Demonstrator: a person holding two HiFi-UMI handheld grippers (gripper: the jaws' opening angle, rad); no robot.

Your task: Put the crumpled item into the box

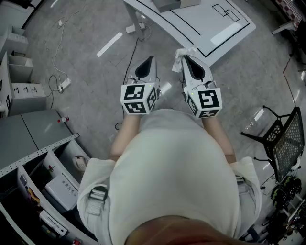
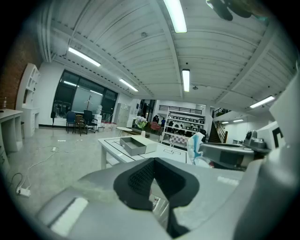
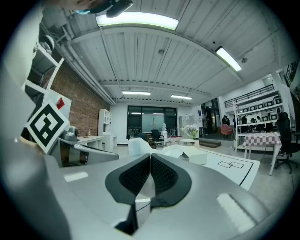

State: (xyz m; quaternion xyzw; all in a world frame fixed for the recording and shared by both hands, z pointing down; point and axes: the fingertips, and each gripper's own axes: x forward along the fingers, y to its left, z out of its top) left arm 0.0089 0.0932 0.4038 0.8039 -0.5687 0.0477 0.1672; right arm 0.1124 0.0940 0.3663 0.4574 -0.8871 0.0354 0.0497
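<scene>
The right gripper (image 3: 150,158) has its jaws clenched on the item (image 1: 183,51). Its white crumpled folds stick out just past the tips. The left gripper (image 2: 153,163), just beside the right one, has its jaws pressed together with nothing between them. Both hang over the floor (image 1: 95,91) near the edge of the table (image 1: 210,28). The box (image 1: 167,5) sits on the table, well apart from the item.

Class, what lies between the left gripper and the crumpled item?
In the head view, only grey floor separates the left gripper from the crumpled item.
</scene>
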